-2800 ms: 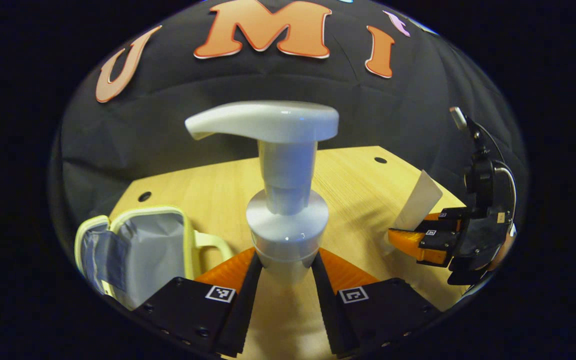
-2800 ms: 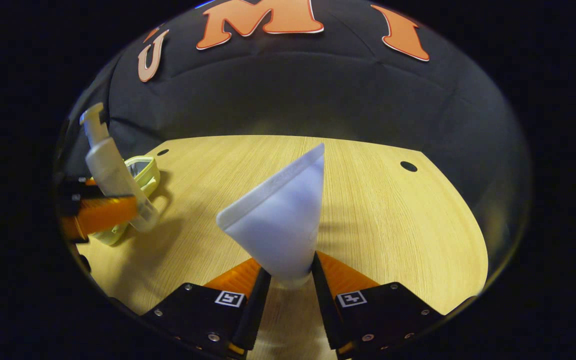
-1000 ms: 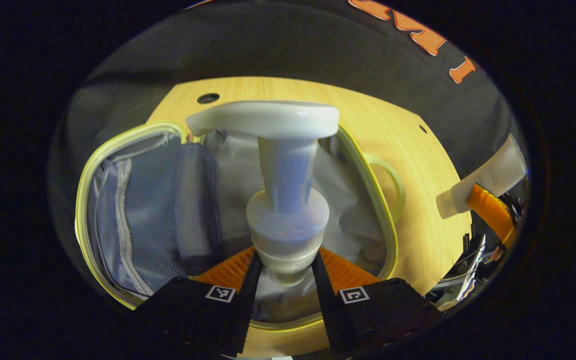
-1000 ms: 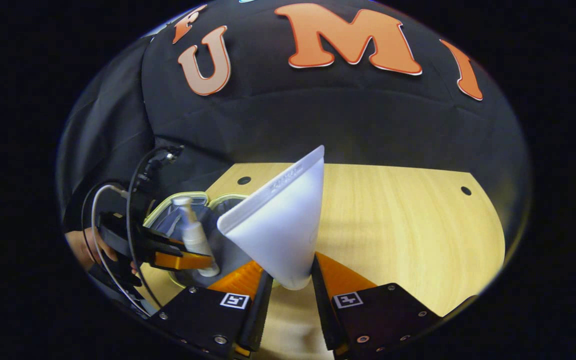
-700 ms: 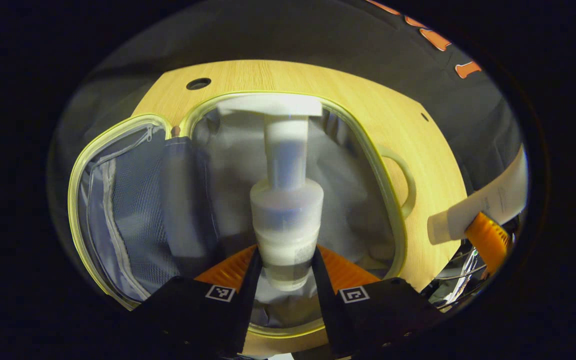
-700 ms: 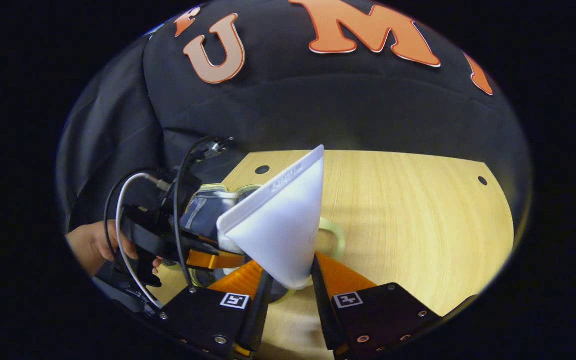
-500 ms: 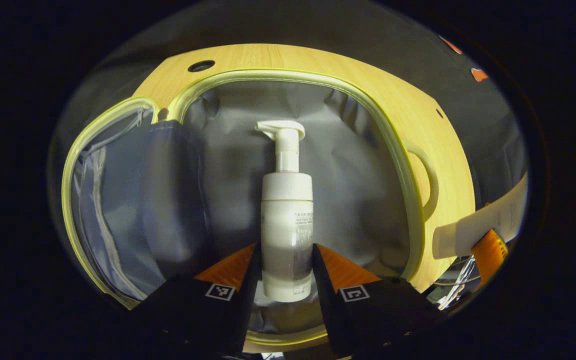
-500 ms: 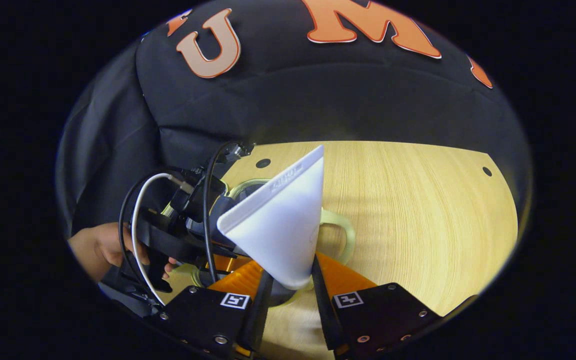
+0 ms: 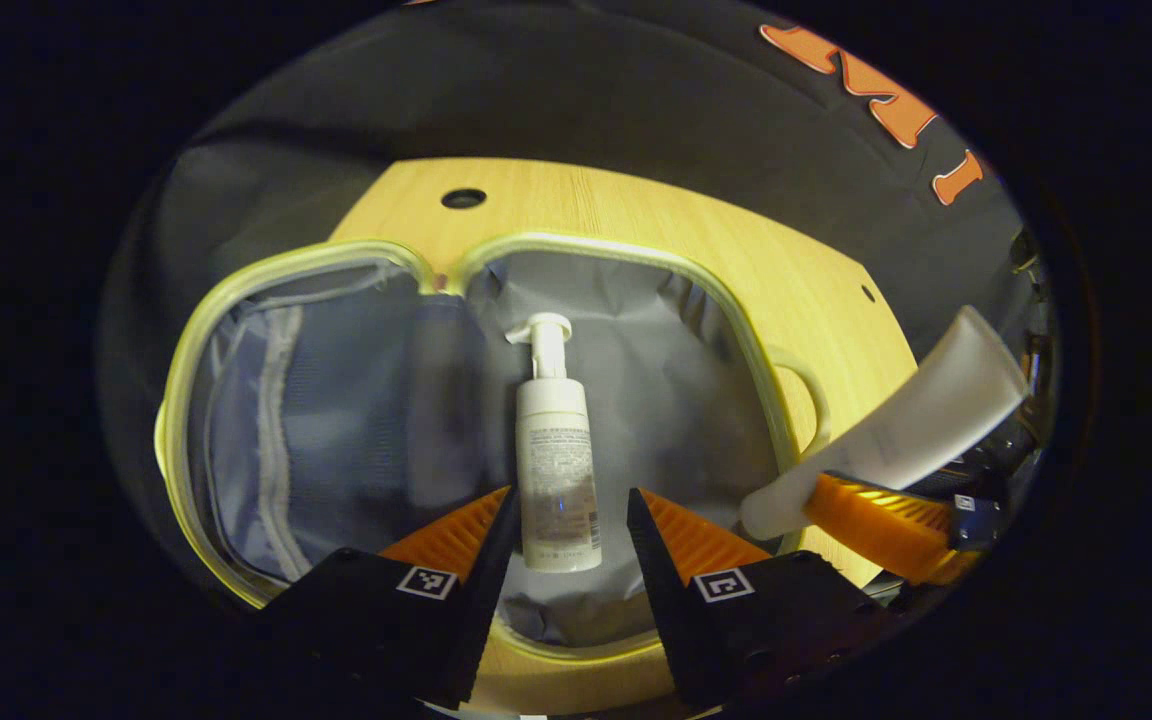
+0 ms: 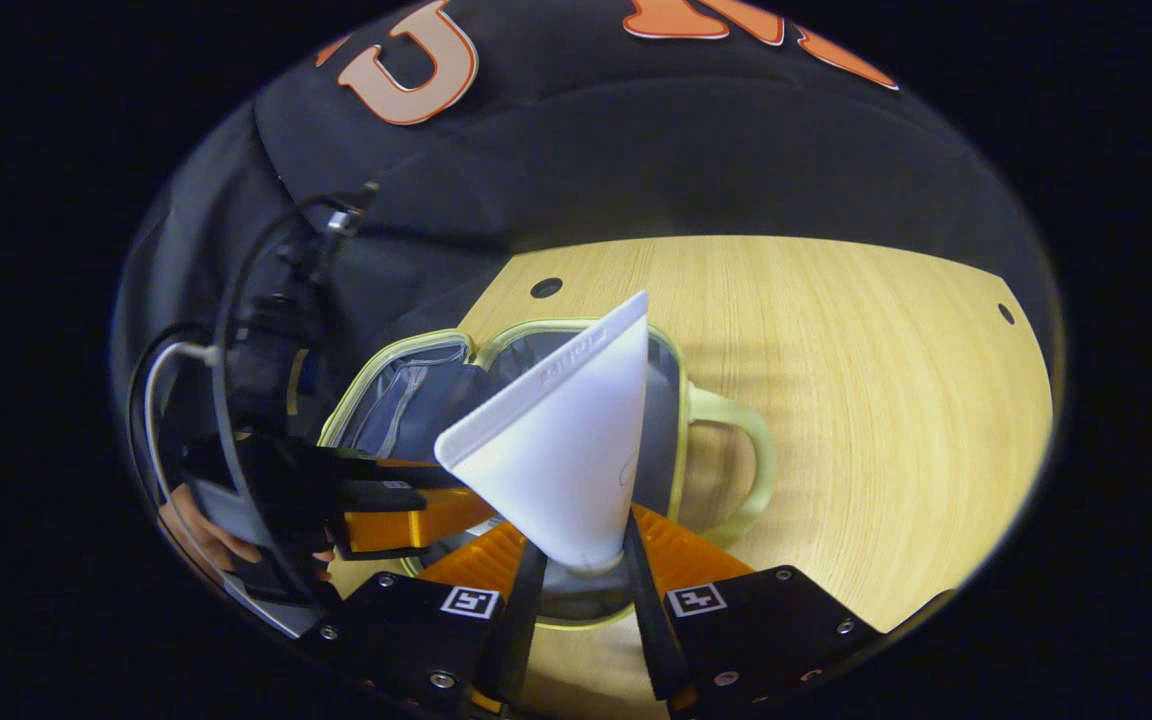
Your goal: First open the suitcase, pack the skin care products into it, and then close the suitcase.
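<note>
Right tool (image 10: 576, 560) grips white squeeze tube (image 10: 566, 460) above open yellow-rimmed grey suitcase (image 10: 671, 470) at its twelve o'clock; left tool (image 9: 564, 520) open.

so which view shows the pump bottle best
The left gripper view: the pump bottle lies flat, in full, on the grey lining of the open suitcase, between the open left claw fingers. In the right gripper view, the tube and the left claw's body cover that spot.

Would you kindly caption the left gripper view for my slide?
Open left claw above the pump bottle lying in the open suitcase; right claw brings a tube.
</note>
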The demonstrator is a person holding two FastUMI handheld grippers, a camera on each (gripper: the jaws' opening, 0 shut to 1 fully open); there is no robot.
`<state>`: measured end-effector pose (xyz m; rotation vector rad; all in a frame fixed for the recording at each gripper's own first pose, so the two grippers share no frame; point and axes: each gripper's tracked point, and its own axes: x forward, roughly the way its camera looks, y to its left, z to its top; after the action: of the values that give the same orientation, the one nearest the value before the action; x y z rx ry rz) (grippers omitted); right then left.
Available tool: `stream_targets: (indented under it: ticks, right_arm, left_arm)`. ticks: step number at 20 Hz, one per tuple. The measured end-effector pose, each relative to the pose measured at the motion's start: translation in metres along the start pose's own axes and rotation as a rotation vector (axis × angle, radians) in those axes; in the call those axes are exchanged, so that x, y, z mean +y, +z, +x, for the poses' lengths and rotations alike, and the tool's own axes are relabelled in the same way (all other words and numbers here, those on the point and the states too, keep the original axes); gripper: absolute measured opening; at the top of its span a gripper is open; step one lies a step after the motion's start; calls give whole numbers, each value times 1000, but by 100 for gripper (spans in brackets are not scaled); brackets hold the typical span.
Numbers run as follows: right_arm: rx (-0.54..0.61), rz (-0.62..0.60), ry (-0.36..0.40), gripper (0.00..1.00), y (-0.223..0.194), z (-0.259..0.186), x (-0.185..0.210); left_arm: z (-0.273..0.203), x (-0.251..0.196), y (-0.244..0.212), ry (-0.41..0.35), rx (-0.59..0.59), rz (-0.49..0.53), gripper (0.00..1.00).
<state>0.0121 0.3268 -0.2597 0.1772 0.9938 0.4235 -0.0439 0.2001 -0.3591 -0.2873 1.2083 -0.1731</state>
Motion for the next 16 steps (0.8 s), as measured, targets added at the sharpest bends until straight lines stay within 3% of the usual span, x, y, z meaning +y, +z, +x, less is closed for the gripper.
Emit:
stream_targets:
  ticks: [4, 6, 7, 9, 10, 11, 16]
  right_arm:
    - [83, -16, 8, 52, -10, 16, 4]
    - [133, -1, 10, 47, -18, 24, 7]
    - [158, 10, 9, 47, -24, 29, 8]
    - [207, 22, 0, 47, -31, 38, 6]
    - [236, 21, -10, 52, -35, 43, 5]
    - [267, 29, -14, 47, -39, 46, 4]
    - [316, 154, -51, 47, -32, 70, -4]
  left_arm:
    - [-52, 41, 16, 71, -154, 1, 79]
    - [-82, 63, 24, 131, -230, -12, 83]
    - [-93, 73, 28, 160, -257, -27, 78]
    - [-122, 92, 30, 200, -291, -52, 83]
    - [-135, 102, 29, 215, -291, -64, 83]
    - [-147, 113, 27, 245, -289, -80, 83]
    - [-185, 181, 14, 378, -331, -168, 83]
